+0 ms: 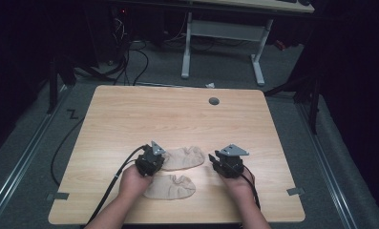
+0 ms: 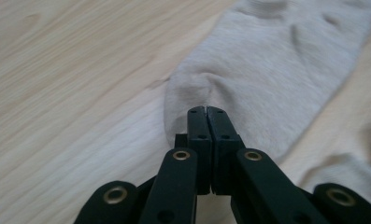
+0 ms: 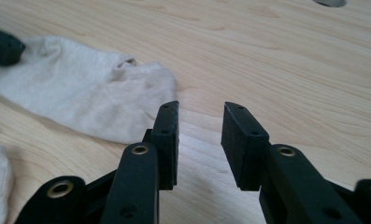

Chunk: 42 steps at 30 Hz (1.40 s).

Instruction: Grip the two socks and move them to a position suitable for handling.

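Two beige ankle socks lie on the desk toward its near edge, about midway between the left and right edges. The farther sock (image 1: 183, 158) lies flat and lengthwise across the desk; the nearer sock (image 1: 171, 186) sits just beside it on the near side, a little to the left (whether the two touch is hard to tell from above).

The left gripper (image 2: 206, 112) has its jaws closed together at the rounded end of the farther sock (image 2: 276, 79), the tips pressing into the fabric there, which puckers around them. In the high view this gripper (image 1: 150, 161) sits at that sock's left end, with its cable trailing off toward the near-left corner.

The right gripper (image 3: 199, 140) holds its jaws parted over bare wood with nothing between them, just off the farther sock's other end (image 3: 80, 102).

A small grey round cap (image 1: 214, 101) sits near the far edge.
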{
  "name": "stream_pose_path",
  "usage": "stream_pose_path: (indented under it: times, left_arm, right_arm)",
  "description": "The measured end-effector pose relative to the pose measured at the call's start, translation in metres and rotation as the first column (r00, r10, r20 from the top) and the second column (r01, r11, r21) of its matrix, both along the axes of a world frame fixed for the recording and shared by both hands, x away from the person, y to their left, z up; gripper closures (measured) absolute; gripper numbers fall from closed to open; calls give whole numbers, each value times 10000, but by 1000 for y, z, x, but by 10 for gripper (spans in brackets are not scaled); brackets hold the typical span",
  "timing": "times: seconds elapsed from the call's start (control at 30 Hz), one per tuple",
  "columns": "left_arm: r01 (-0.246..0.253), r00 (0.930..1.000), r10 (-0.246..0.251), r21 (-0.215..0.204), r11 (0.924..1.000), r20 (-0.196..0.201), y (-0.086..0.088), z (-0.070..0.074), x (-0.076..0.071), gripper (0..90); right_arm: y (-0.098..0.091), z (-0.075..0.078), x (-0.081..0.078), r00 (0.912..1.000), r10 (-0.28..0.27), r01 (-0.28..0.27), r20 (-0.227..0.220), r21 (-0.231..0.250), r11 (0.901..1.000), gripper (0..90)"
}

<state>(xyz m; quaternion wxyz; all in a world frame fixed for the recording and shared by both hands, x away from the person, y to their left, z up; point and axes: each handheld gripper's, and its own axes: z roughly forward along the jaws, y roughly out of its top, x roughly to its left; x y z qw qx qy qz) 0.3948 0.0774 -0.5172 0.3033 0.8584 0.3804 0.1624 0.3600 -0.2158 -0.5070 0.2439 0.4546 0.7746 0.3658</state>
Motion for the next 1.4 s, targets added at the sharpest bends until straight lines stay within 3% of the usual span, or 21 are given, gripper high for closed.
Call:
stream_pose_path:
  times: [0.2,0.27,0.3,0.43,0.57,0.73,0.9,1.07,1.13,1.23,1.4]
  left_arm:
    - [-505,9983,518,-474,9976,273,22,1,2,830]
    - [-713,9949,771,-872,9936,648,30,5,-1,812]
    - [-913,9919,1004,-1133,9894,778,37,8,-1,756]
    - [-1103,9909,1191,-1288,9855,628,41,6,3,689]
    - [-1169,9913,1239,-1353,9839,447,40,1,5,621]
    - [-1254,9911,1297,-1162,9853,295,37,-6,7,677]
    - [-1256,9915,1289,-1305,9835,169,36,-9,7,730]
    - [-1132,9931,1166,-1481,9825,147,36,-11,4,856]
    - [-1089,9927,1146,-1296,9856,371,33,-11,2,866]
    - [-1139,9912,1208,-1164,9866,537,32,-10,1,875]
    - [-1153,9886,1278,-1454,9826,801,35,-2,-2,876]
  right_arm:
    - [13,-4,2,9991,339,-343,-238,-132,9993,661]
    - [19,-5,3,9982,502,-503,-335,-47,9987,641]
    - [25,-4,6,9967,658,-653,-469,136,9978,634]
    - [36,-2,11,9943,864,-836,-622,466,9954,630]
    - [52,-5,18,9927,924,-897,-780,383,9952,640]
    - [59,-13,23,9915,939,-938,-902,55,9956,679]
    - [57,-16,22,9908,758,-752,-1119,92,9971,690]
    - [56,-21,23,9866,863,-848,-1383,167,9963,760]
    - [57,-21,22,9864,993,-992,-1309,76,9950,849]
    - [58,-19,21,9879,1058,-1074,-1135,-84,9942,862]
    - [56,-11,18,9926,983,-979,-712,98,9951,862]
